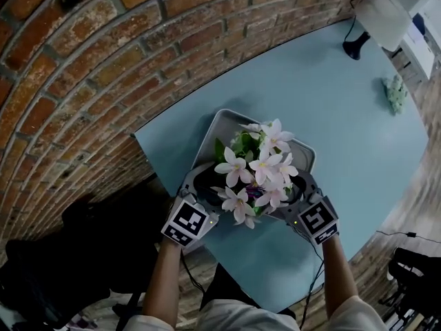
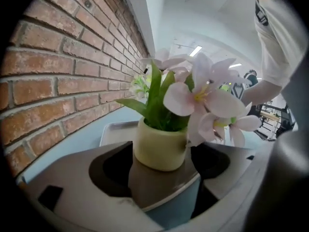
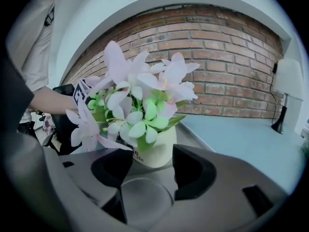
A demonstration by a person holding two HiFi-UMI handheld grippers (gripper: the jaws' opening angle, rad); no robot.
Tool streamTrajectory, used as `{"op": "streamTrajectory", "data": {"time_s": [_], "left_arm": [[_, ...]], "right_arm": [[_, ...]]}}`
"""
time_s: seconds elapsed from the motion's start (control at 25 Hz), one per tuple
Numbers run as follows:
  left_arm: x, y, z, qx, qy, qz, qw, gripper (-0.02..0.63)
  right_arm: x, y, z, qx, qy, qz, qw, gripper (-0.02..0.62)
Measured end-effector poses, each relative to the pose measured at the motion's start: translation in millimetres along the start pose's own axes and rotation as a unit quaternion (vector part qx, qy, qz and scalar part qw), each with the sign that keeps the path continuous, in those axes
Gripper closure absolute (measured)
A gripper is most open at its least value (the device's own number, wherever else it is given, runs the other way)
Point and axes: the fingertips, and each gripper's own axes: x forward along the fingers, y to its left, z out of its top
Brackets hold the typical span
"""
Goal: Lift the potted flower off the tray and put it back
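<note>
The potted flower (image 1: 258, 171), pale pink and white blooms in a cream pot (image 2: 161, 146), stands on the grey tray (image 1: 224, 126) on the light blue table. My left gripper (image 1: 200, 185) is at the tray's near left edge and my right gripper (image 1: 303, 188) at its near right, flanking the pot. In the left gripper view the left gripper (image 2: 161, 166) is open, with the pot just beyond its wide-spread jaws and untouched. The right gripper (image 3: 152, 166) is open too, and the pot (image 3: 157, 151) stands a little past its jaws on the tray (image 3: 193, 139).
A brick wall (image 1: 83, 81) runs along the table's left side. A white lamp (image 1: 379, 16) and a small pale green object (image 1: 395, 92) stand at the far right of the table (image 1: 344, 129). The table's near edge lies under my forearms.
</note>
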Motion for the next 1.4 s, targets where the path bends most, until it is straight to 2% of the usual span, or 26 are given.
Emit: {"op": "streamTrajectory", "data": {"time_s": [0.16,0.24,0.36,0.52,1.04,1.24,1.4], "left_arm": [[0,-4,-1,0.003,0.007,-0.023,0.9997,0.209],[1,-2,-6,0.005,0.032,-0.025,0.9992,0.207],[6,1,-7,0.025,0.067,-0.025,0.9971,0.209],[16,2,-4,0.051,0.083,-0.031,0.9948,0.207],[17,-1,-3,0.014,0.063,-0.01,0.9979,0.202],[12,-12,5,-0.023,0.039,-0.016,0.9989,0.202],[0,-23,16,-0.025,0.021,-0.006,0.9994,0.202]], "right_arm": [[9,1,0,-0.005,-0.002,0.021,1.0,0.316],[14,3,1,-0.006,-0.001,0.028,1.0,0.316],[16,3,1,-0.006,0.001,0.029,1.0,0.316],[19,2,2,-0.006,0.002,0.032,0.999,0.316],[15,3,1,0.014,0.0,0.021,1.0,0.318],[2,6,6,0.029,-0.017,0.019,0.999,0.318],[-13,15,15,0.033,-0.032,0.016,0.999,0.319]]}}
